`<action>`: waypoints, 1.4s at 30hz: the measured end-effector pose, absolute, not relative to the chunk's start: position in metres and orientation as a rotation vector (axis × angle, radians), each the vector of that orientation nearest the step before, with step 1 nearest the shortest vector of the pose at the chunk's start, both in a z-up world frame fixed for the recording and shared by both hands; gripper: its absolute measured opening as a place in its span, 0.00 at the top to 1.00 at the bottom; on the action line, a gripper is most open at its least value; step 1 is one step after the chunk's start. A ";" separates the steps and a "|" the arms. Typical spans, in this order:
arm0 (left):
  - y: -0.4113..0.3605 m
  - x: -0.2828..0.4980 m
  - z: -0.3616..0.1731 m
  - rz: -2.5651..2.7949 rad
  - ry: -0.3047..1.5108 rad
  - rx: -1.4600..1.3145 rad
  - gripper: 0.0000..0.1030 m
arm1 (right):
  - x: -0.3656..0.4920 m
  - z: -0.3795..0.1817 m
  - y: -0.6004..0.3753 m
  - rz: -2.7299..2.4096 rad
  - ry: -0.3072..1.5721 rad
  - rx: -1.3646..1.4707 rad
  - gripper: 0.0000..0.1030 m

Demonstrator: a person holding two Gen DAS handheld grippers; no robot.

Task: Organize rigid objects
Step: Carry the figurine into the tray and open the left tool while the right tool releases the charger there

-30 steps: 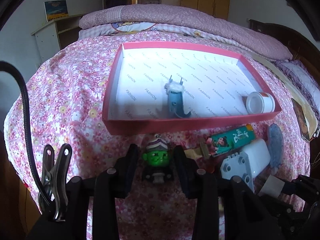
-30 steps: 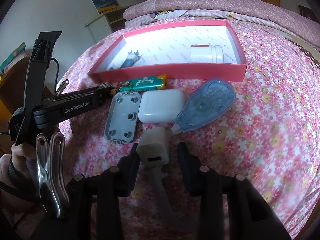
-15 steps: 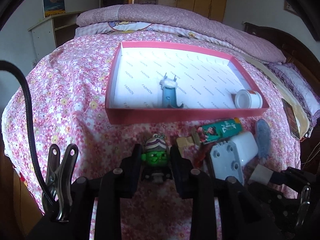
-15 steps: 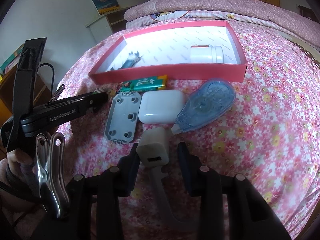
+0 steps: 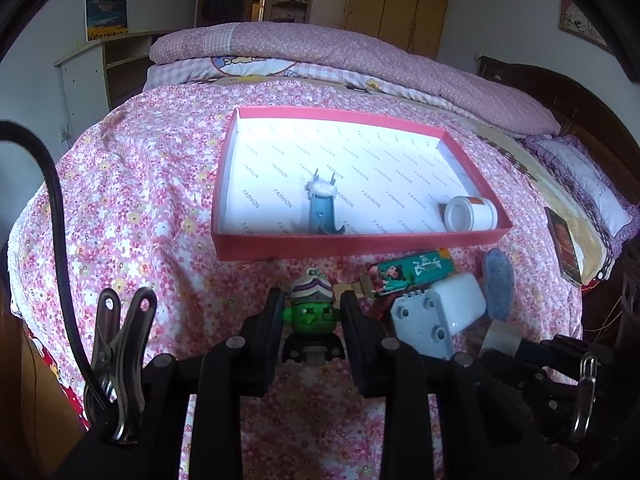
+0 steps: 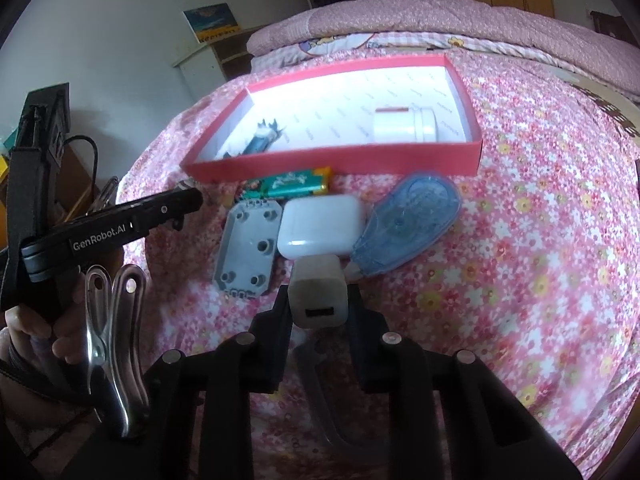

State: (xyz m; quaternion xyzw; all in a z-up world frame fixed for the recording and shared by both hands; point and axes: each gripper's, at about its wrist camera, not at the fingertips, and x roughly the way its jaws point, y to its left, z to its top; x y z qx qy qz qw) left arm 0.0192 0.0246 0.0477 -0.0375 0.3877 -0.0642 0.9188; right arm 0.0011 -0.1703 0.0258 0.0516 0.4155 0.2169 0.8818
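- The left tongs grip the green toy by its head, pads pressed on both sides; the jaws have just been closing on it.
- The right tongs pinch the white charger across its body, port facing the camera; these jaws have just been closing too, with the charger between them.
- The red box lies straight ahead of both tongs on the bed, its long side running across the view, near wall towards the tongs.
- In the box lie a blue plug near the middle and a white jar on its side at the right end.
- The toy is just short of the near wall; the charger sits farther back, behind the case, grey plate and tape roller.
- Judgement: the left hand is nearer, and both loads must clear the wall.
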 end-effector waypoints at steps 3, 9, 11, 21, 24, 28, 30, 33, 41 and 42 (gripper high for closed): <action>0.024 0.017 0.051 -0.136 0.789 -0.078 0.71 | 0.001 0.030 -0.174 0.453 0.846 0.123 0.74; 0.023 0.015 0.056 -0.143 0.778 -0.078 0.71 | 0.000 0.036 -0.176 0.460 0.819 0.136 0.74; 0.023 0.016 0.057 -0.145 0.778 -0.076 0.71 | 0.000 0.037 -0.177 0.463 0.813 0.137 0.74; 0.017 0.029 0.070 -0.161 0.753 -0.059 0.71 | 0.009 0.051 -0.180 0.465 0.787 0.127 0.74; 0.015 0.036 0.076 -0.165 0.747 -0.049 0.71 | 0.016 0.059 -0.181 0.459 0.767 0.119 0.74; 0.013 0.046 0.082 -0.166 0.741 -0.048 0.71 | 0.027 0.071 -0.184 0.455 0.738 0.118 0.74; 0.011 0.052 0.084 -0.164 0.736 -0.044 0.71 | 0.031 0.075 -0.186 0.449 0.727 0.113 0.74; 0.009 0.061 0.086 -0.162 0.732 -0.036 0.71 | 0.041 0.080 -0.188 0.435 0.714 0.110 0.74; 0.003 0.084 0.088 -0.159 0.733 -0.029 0.71 | 0.071 0.087 -0.195 0.412 0.705 0.113 0.74; 0.002 0.088 0.088 -0.159 0.735 -0.029 0.71 | 0.075 0.088 -0.195 0.410 0.704 0.115 0.74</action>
